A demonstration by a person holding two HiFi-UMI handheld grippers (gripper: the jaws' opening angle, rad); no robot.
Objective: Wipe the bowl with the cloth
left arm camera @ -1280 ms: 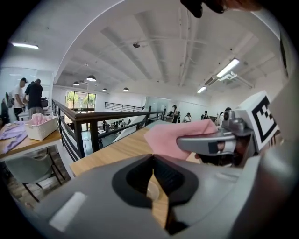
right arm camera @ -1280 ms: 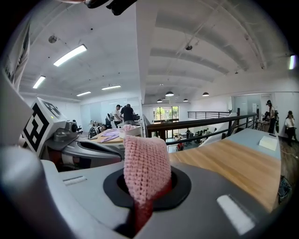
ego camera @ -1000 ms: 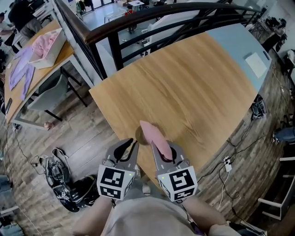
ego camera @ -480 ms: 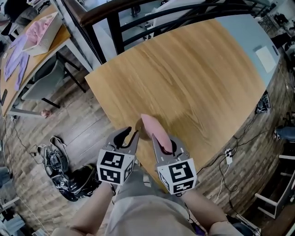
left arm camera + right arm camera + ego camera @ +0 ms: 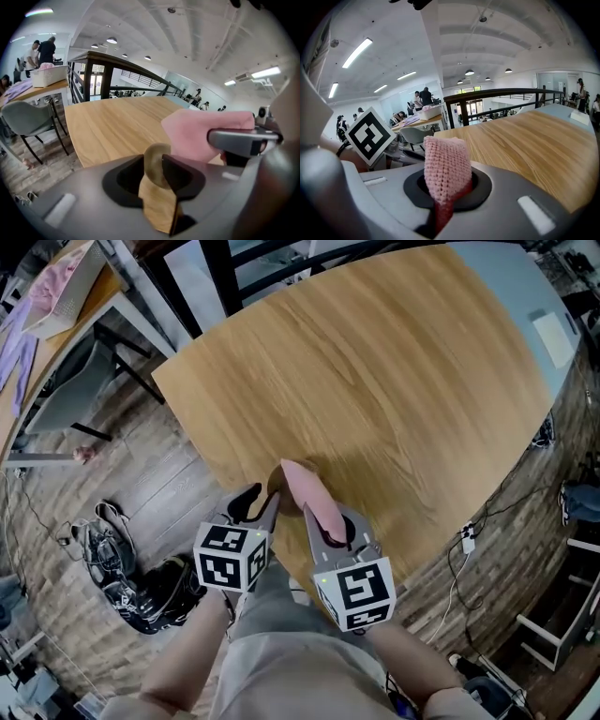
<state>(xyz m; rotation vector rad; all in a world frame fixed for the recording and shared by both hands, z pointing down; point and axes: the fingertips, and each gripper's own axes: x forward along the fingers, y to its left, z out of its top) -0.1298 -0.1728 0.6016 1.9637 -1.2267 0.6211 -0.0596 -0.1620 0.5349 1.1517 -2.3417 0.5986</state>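
An olive-brown bowl (image 5: 277, 482) stands on edge near the front rim of the wooden table (image 5: 375, 381). Its rim (image 5: 157, 161) lies between the jaws of my left gripper (image 5: 261, 504). Those jaws have just been opening, and the pads do not seem to press on the bowl. My right gripper (image 5: 330, 523) is shut on a pink knitted cloth (image 5: 307, 495). The cloth (image 5: 446, 164) sticks out past the jaw tips, just right of the bowl. In the left gripper view the cloth (image 5: 201, 133) hangs close beside the bowl.
A black railing (image 5: 216, 268) runs along the table's far left edge. Shoes (image 5: 108, 554) lie on the floor at the left, near a grey chair (image 5: 66, 399). A cable and plug (image 5: 466, 538) lie on the floor at the right. A white sheet (image 5: 553, 338) rests at the table's far end.
Both grippers have come down closer to the table's front edge, with bowl and cloth still at their tips. The left jaws stand wider apart than before.
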